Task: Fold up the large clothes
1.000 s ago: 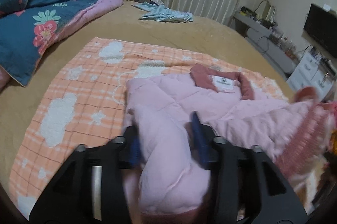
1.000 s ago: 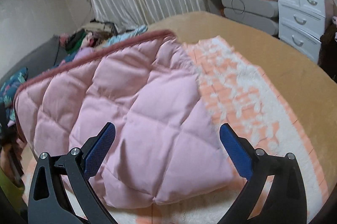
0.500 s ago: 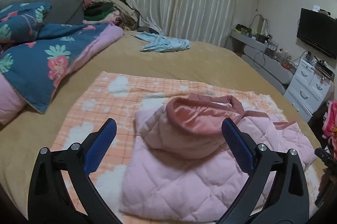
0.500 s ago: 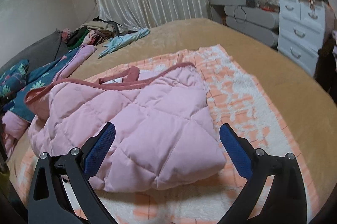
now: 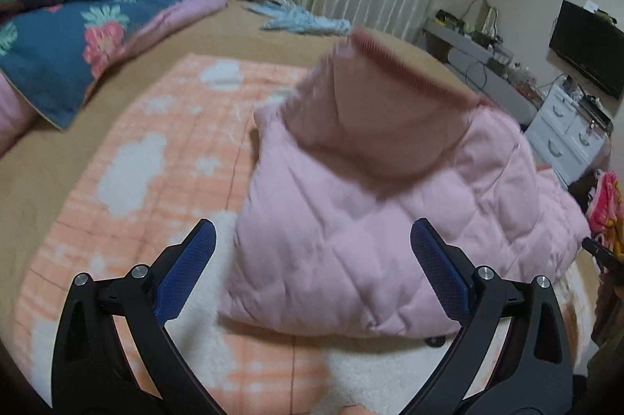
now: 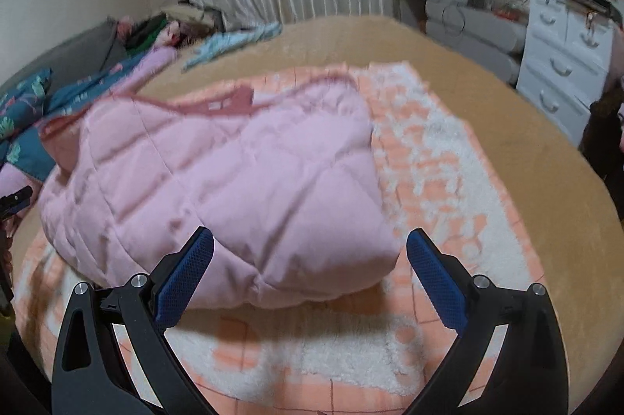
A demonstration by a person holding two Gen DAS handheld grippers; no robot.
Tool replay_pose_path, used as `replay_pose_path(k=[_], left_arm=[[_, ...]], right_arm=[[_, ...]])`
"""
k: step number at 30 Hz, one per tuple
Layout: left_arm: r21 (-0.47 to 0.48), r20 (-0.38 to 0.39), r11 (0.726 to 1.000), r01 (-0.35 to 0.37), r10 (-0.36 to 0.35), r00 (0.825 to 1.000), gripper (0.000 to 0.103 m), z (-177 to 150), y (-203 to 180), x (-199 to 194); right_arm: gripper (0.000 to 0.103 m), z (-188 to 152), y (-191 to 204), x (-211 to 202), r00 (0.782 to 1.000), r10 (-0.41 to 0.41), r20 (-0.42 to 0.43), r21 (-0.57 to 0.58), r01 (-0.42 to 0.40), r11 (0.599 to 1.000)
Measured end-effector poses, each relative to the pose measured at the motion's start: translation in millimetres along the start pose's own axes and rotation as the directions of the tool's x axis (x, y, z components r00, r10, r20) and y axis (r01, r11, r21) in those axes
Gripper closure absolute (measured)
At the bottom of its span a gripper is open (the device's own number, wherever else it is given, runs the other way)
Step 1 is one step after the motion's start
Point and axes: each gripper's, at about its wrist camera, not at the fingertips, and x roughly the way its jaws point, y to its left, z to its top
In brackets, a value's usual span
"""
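Observation:
A pink quilted jacket (image 5: 374, 212) lies folded in a bundle on an orange checked blanket (image 5: 156, 157) spread over the bed. Its darker pink cuffed sleeve (image 5: 394, 103) sits on top, blurred. My left gripper (image 5: 312, 270) is open, its blue pads just short of the jacket's near edge, nothing between them. In the right wrist view the same jacket (image 6: 241, 188) fills the middle, with the blanket (image 6: 429, 157) to its right. My right gripper (image 6: 310, 270) is open too, its pads to either side of the jacket's near corner without touching it.
A blue floral quilt (image 5: 78, 36) lies at the left of the tan bed (image 6: 448, 56). A light blue garment (image 5: 300, 21) lies near the curtain. White drawers (image 6: 561, 64) and a grey shelf stand at the right, a black TV (image 5: 585, 44) on the wall.
My left gripper let go of the pink sleeve and opened wide, then drew nearer the jacket. The jacket dropped from a lifted spread into a folded bundle. The right gripper stayed open.

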Motion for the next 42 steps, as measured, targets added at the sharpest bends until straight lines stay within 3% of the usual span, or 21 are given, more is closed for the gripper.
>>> replay_pose_path(k=[6, 9, 10, 11, 14, 16, 19, 25, 28, 35, 39, 42], left_arm=[[0.006, -0.060, 1.000, 0.012, -0.012, 0.998, 0.009, -9.3, -0.2, 28.8], [0.060, -0.086, 0.997, -0.042, 0.047, 0.995, 0.011, -13.9, -7.2, 40.9], [0.072, -0.090, 0.996, -0.057, 0.064, 0.994, 0.023, -16.0, -8.7, 43.8], [0.072, -0.086, 0.996, -0.054, 0.060, 0.994, 0.042, -18.1, -9.4, 44.1], [0.078, -0.061, 0.995, -0.057, 0.062, 0.996, 0.069, -18.2, -11.6, 42.1], [0.100, -0.021, 0.993, -0.068, 0.070, 0.997, 0.076, -13.1, -17.3, 34.4], [0.113, 0.035, 0.990, -0.089, 0.086, 0.996, 0.085, -1.2, -22.9, 24.5], [0.081, 0.096, 0.992, -0.098, 0.090, 0.991, 0.087, 37.8, -25.6, 24.9], [0.090, 0.106, 0.990, -0.112, 0.102, 0.989, 0.087, 51.6, -28.1, 32.7], [0.068, 0.083, 0.987, -0.146, 0.140, 0.987, 0.086, 63.7, -29.1, 55.3], [0.072, 0.068, 0.984, -0.163, 0.158, 0.985, 0.086, 66.1, -28.6, 66.5], [0.080, 0.062, 0.982, -0.172, 0.167, 0.984, 0.086, 67.2, -28.0, 72.6]], right_arm=[[0.004, -5.5, 12.4, 19.9, 1.000, -0.017, 0.010, -0.100, 0.018, 0.995], [0.005, -4.4, 18.2, 24.3, 0.998, -0.043, 0.046, -0.141, 0.049, 0.989], [0.005, -4.0, 21.0, 26.1, 0.997, -0.061, 0.052, -0.161, 0.068, 0.985], [0.007, -3.0, 24.4, 28.2, 0.995, -0.078, 0.055, -0.180, 0.087, 0.980], [0.034, 1.2, 37.3, 32.7, 0.989, -0.131, 0.065, -0.244, 0.143, 0.959], [0.053, 8.4, 49.7, 30.8, 0.981, -0.162, 0.104, -0.282, 0.186, 0.941], [0.063, 20.3, 63.2, 24.5, 0.966, -0.183, 0.183, -0.305, 0.232, 0.924], [0.070, 66.5, 62.6, 25.5, 0.951, -0.192, 0.242, -0.244, 0.251, 0.937], [0.071, 82.0, 66.9, 35.4, 0.942, -0.220, 0.252, -0.257, 0.284, 0.924], [0.072, 97.0, 66.6, 56.8, 0.934, -0.259, 0.246, -0.240, 0.318, 0.917], [0.072, 94.9, 71.3, 80.1, 0.918, -0.311, 0.247, -0.312, 0.379, 0.871], [0.072, 96.8, 66.5, 97.6, 0.923, -0.319, 0.214, -0.303, 0.373, 0.877]])
